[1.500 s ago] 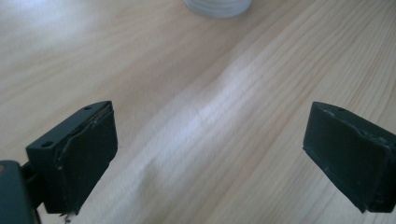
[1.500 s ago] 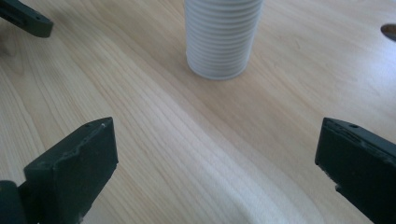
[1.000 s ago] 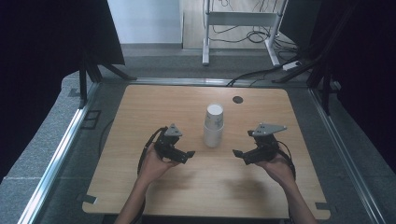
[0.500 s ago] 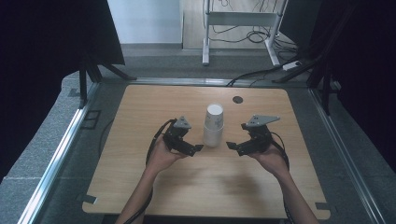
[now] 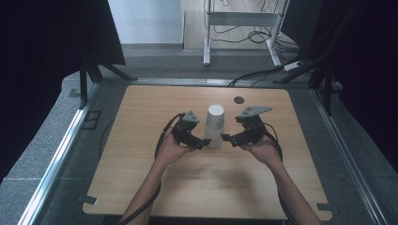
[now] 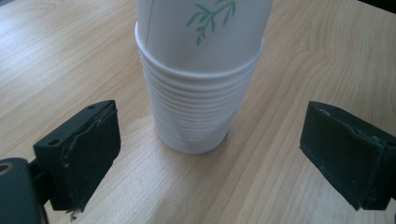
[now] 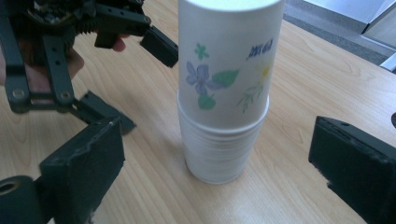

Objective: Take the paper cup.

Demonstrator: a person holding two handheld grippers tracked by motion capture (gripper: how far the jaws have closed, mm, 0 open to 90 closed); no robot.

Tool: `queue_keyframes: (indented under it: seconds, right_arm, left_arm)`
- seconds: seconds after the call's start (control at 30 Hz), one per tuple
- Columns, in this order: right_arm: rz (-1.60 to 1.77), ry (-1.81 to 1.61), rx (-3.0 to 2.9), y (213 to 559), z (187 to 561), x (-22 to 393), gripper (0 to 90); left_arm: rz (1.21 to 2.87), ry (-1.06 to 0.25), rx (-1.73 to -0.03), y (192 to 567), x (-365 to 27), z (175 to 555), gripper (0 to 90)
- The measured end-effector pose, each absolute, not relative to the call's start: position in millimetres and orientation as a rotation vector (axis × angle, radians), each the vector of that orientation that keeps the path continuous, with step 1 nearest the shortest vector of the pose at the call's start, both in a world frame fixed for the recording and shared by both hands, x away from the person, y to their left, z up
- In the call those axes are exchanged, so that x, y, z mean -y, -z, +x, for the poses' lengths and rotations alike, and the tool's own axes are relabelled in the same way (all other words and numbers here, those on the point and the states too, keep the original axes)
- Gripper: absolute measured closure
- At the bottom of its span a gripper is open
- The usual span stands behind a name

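Moving in from both sides, the two tongs are now closer to the cups than a moment ago. On the left, the left tongs sit wide apart, just beside the cup stack, not touching it. One stack of white paper cups stands upside down in the middle of the wooden counter; its many rims are too tight to count. On the right, the right tongs are wide too, just beside the stack. One small dark spot lies farther back.
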State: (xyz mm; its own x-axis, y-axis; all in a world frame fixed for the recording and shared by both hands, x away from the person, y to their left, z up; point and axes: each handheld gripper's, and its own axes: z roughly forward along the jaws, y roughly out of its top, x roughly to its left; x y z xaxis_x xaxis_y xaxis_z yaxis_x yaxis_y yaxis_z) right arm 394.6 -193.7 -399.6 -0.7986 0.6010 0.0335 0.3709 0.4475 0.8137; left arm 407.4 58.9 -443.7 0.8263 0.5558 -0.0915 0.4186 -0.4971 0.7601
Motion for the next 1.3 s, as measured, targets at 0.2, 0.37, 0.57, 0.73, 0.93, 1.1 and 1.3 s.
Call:
queue_keyframes:
  seconds: [0.2, 0.37, 0.57, 0.73, 0.93, 1.1, 1.3]
  right_arm:
    - [0.82, -1.262, -2.454, 396.0, 403.0, 184.5, 11.1]
    - [0.815, -1.25, -2.458, 394.7, 411.4, 174.4, 13.3]
    - [0.835, -1.259, -2.457, 397.7, 420.0, 168.8, 13.7]
    - [0.845, -1.261, -2.451, 399.4, 427.9, 163.6, 14.8]
    - [0.835, -1.274, -2.456, 398.7, 432.8, 159.0, 19.7]
    - [0.82, -1.274, -2.466, 397.9, 434.0, 155.4, 23.5]
    - [0.814, -1.267, -2.46, 396.3, 436.7, 153.7, 26.8]
  left_arm:
    - [2.169, -0.204, -0.704, 444.8, -50.7, 414.3, 5.1]
    - [2.174, -0.214, -0.693, 444.9, -43.3, 421.2, 5.6]
    - [2.169, -0.209, -0.687, 448.3, -38.8, 426.5, 6.4]
    - [2.156, -0.208, -0.684, 451.4, -36.8, 430.9, 8.9]
    - [2.138, -0.205, -0.685, 453.7, -37.1, 432.9, 13.8]
    - [2.119, -0.194, -0.683, 455.9, -37.3, 434.0, 16.4]
    - [2.109, -0.185, -0.676, 458.0, -37.1, 434.5, 19.5]
